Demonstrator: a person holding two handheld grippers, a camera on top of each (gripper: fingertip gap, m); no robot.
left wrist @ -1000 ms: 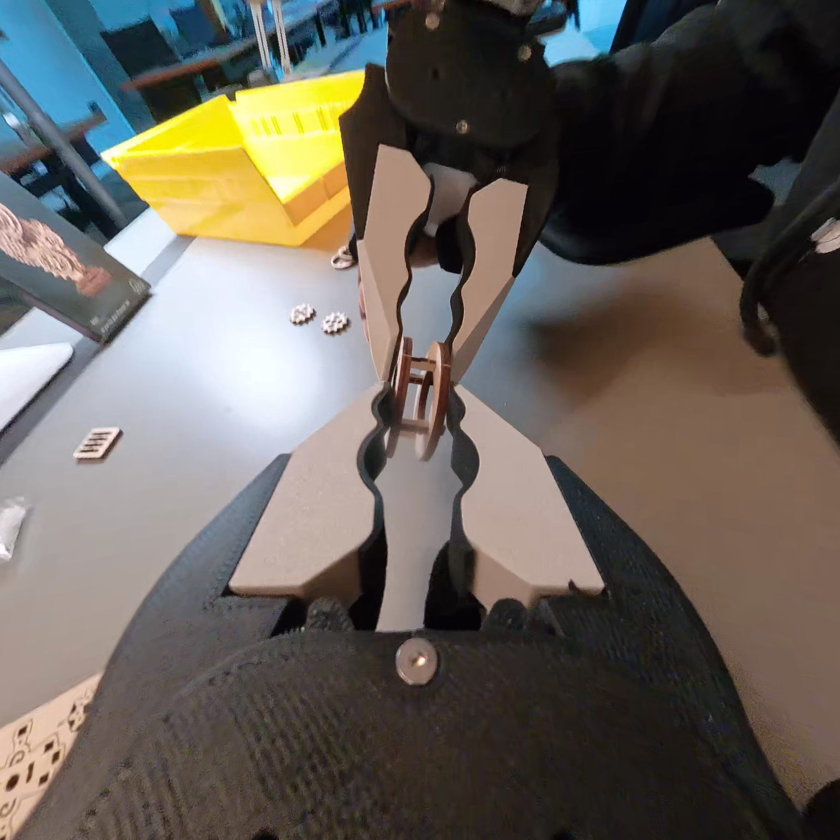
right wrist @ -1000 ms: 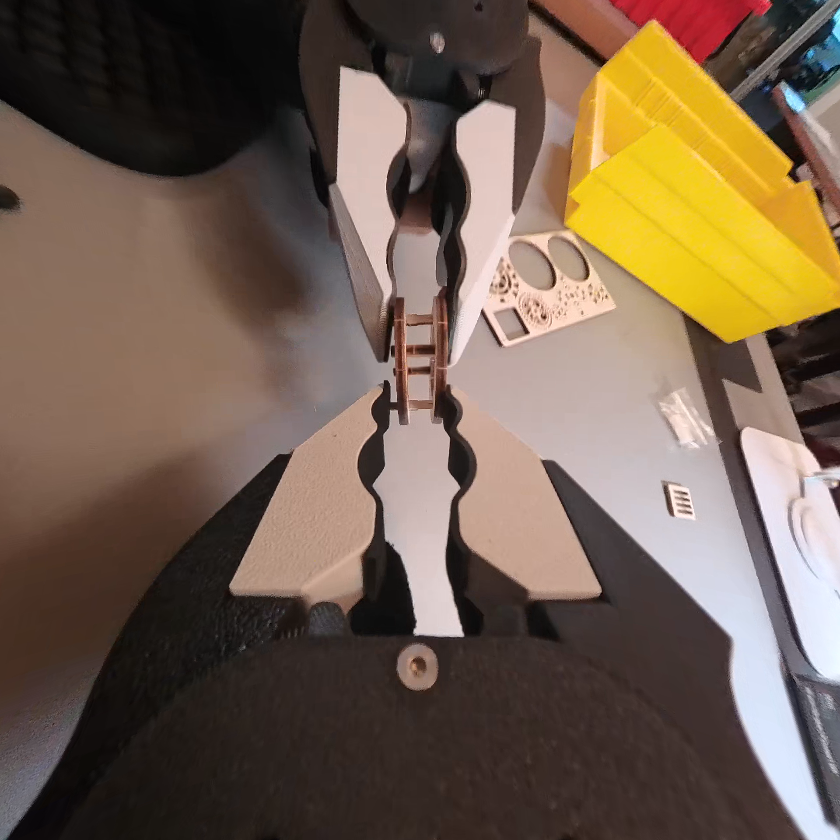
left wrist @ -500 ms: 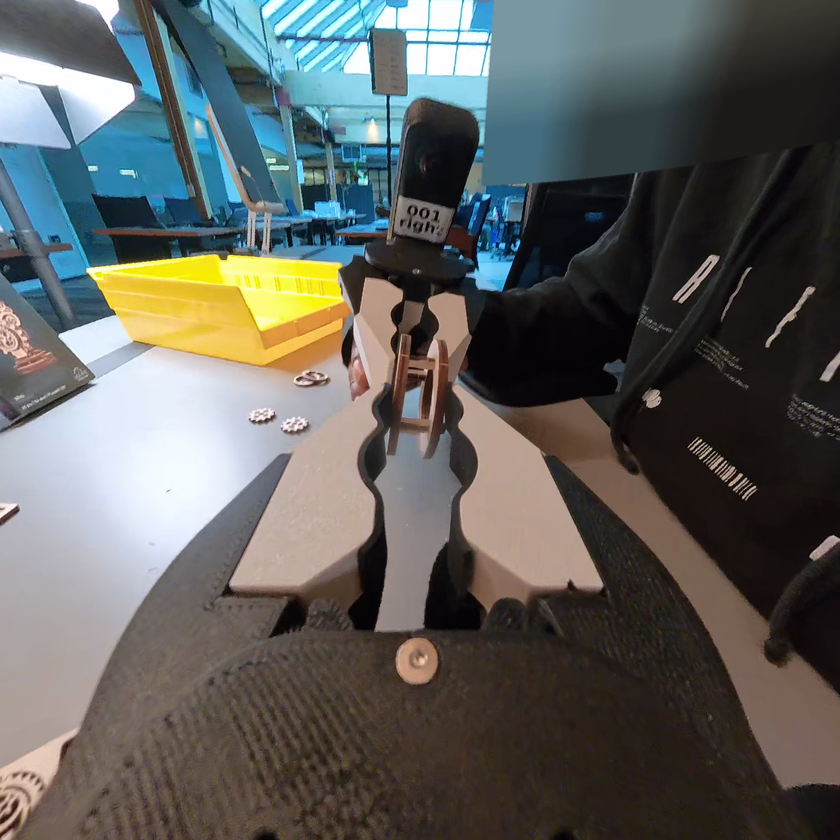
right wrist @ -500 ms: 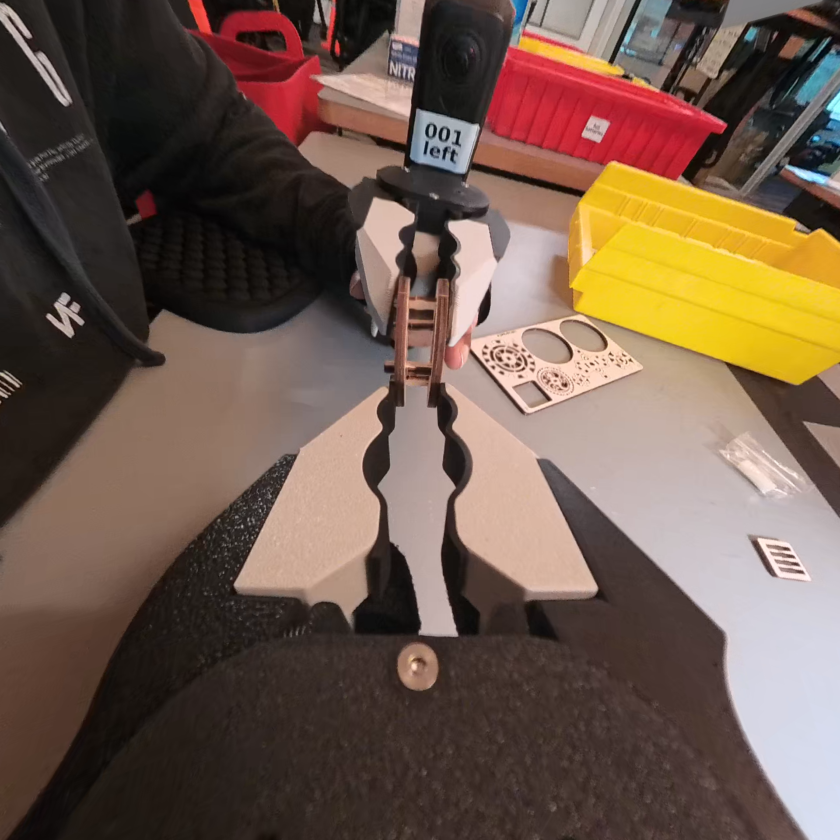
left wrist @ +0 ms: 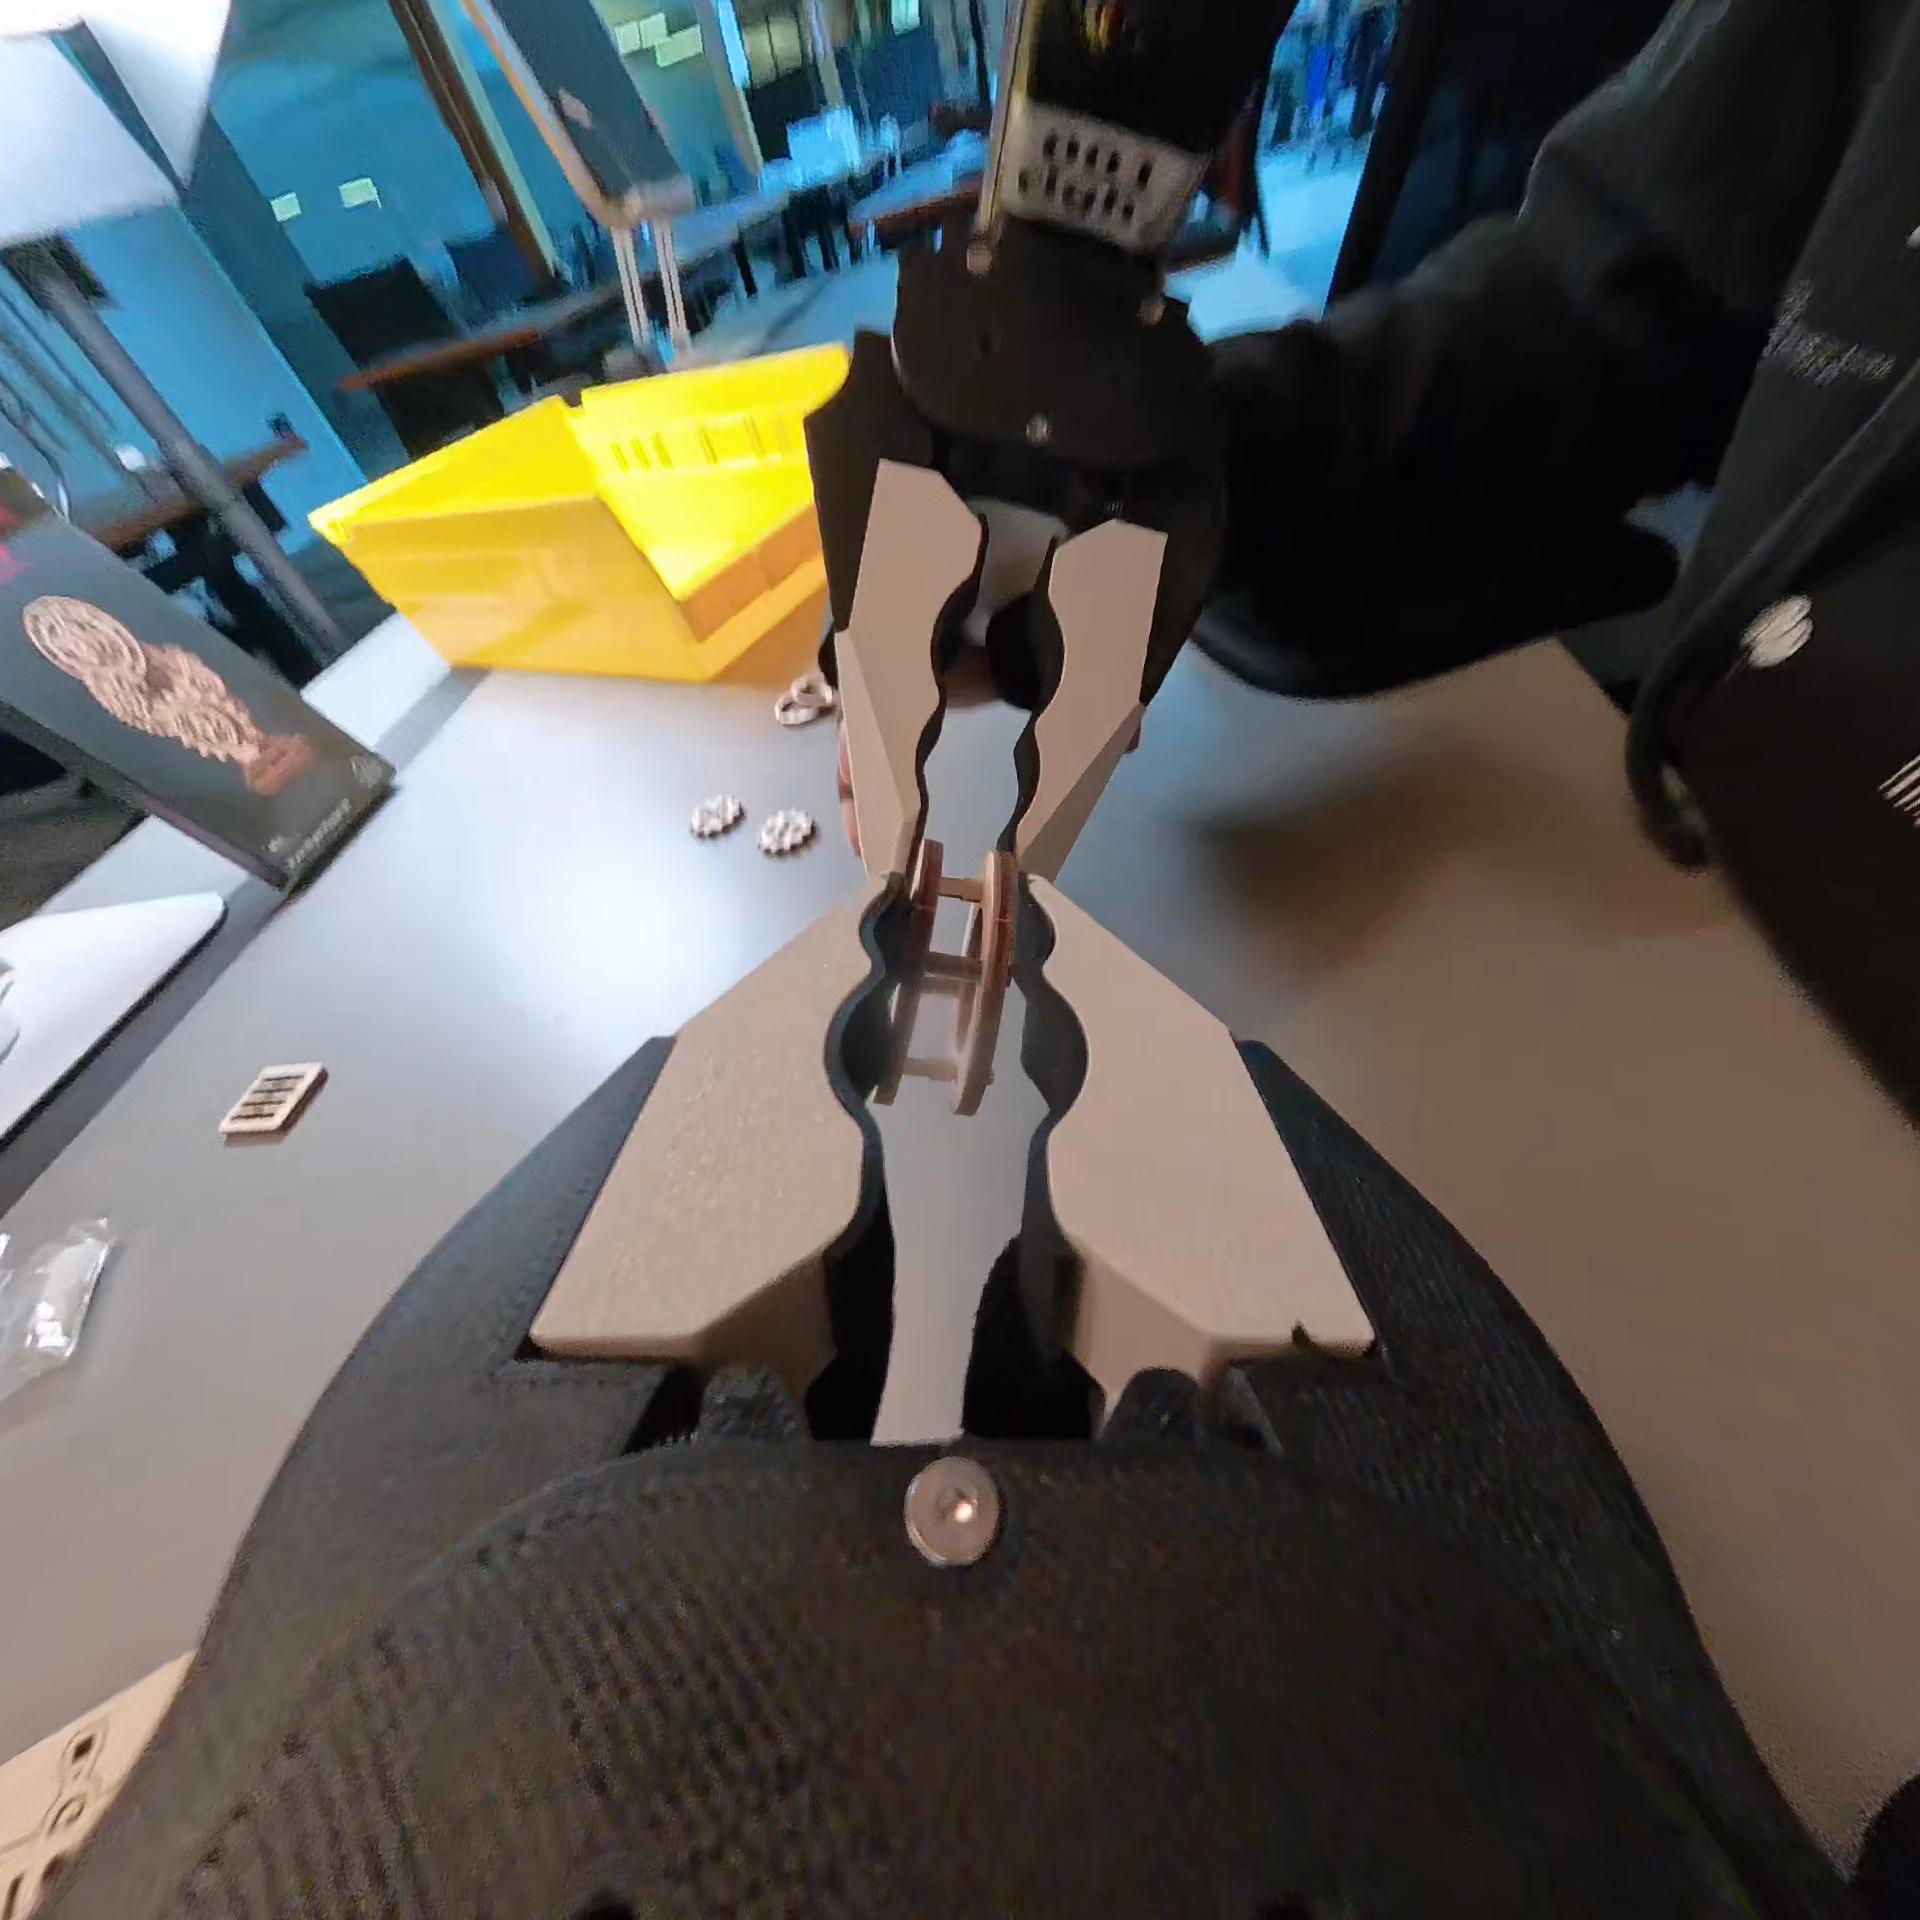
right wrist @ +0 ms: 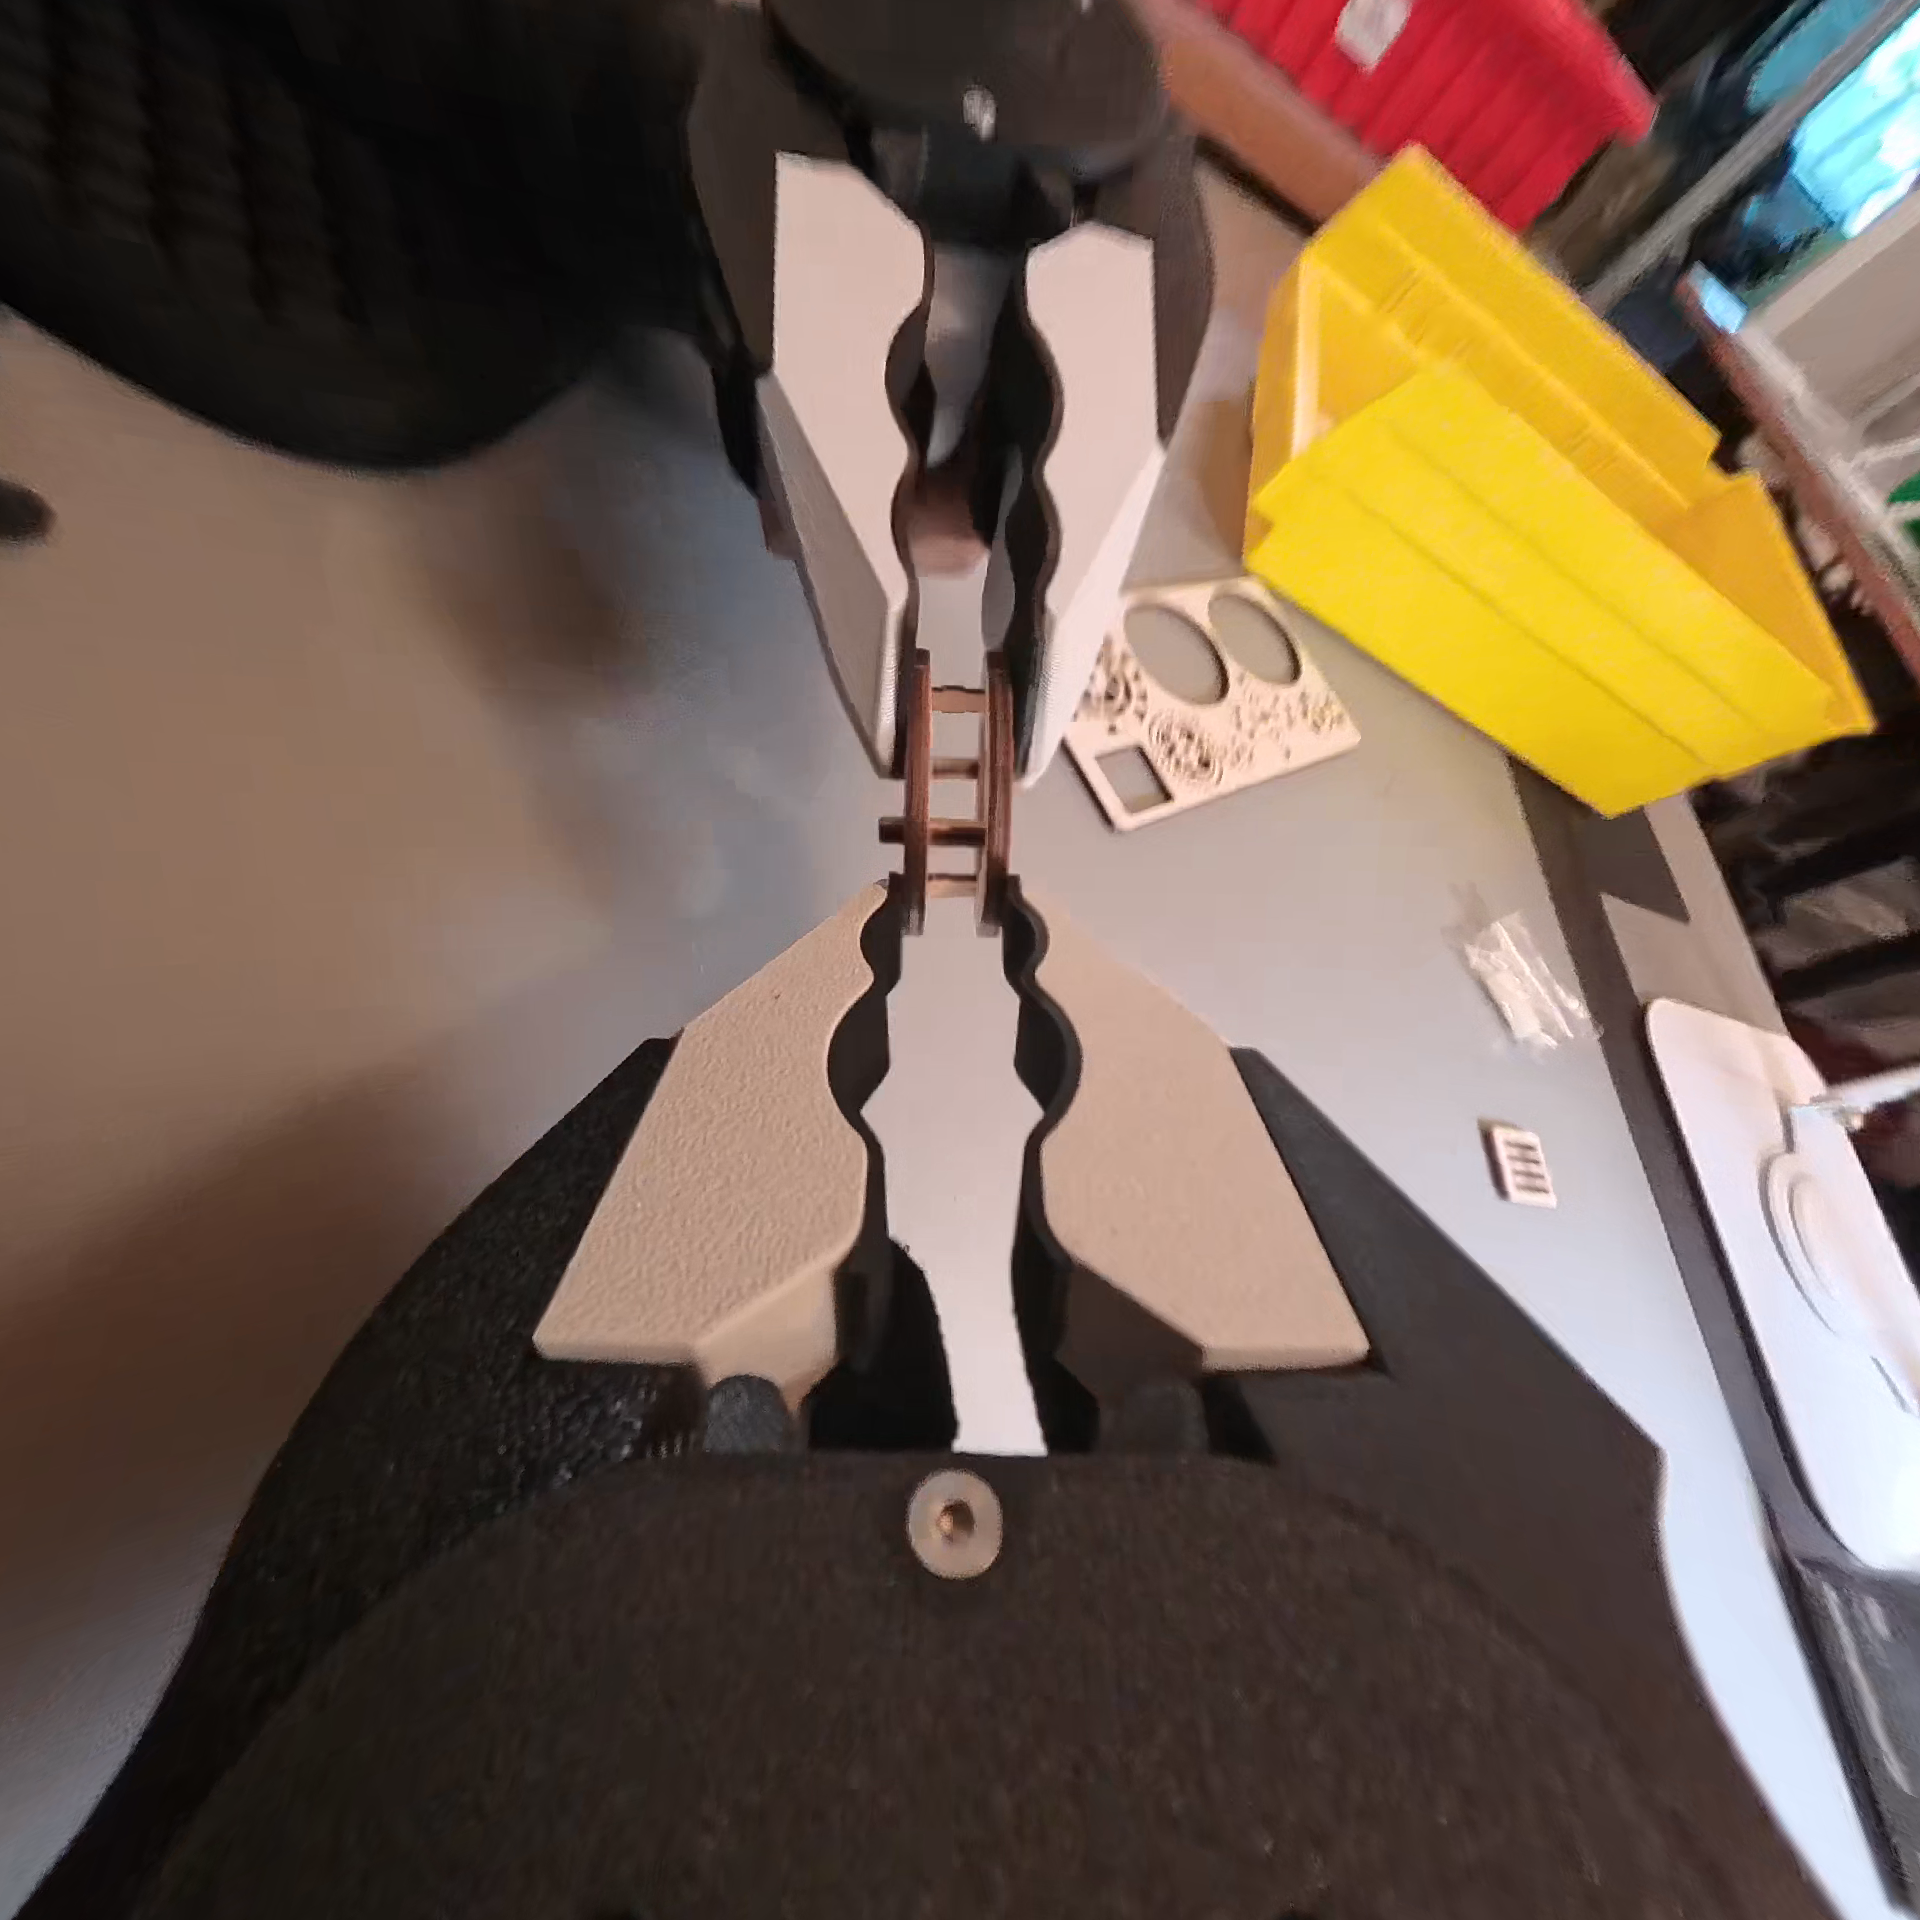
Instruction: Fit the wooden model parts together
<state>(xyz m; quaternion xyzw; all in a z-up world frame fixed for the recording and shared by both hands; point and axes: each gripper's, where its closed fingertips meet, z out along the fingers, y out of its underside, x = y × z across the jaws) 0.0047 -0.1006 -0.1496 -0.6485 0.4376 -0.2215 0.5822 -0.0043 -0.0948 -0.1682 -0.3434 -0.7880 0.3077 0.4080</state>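
- Wooden cage wheel (left wrist: 951, 971), two discs joined by rungs, looks partly built; it hangs in the air between both grippers, over the grey table (left wrist: 499, 966)
- Left gripper (left wrist: 956, 888) pinches its near end, right gripper (right wrist: 951, 914) the opposite end
- Loose gears (left wrist: 753, 823) still unused on table, so more fitting likely remains
- Right wrist view alone shows the punched parts sheet (right wrist: 1210, 701); left wrist view alone shows the gears and picture box (left wrist: 166, 696)

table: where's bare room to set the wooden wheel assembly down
The table is bare on the person's side, beside the dark sleeve. A smaller free strip lies between the two small gears and the slotted piece. It is crowded near the yellow bin, the punched sheet and the plastic bag.
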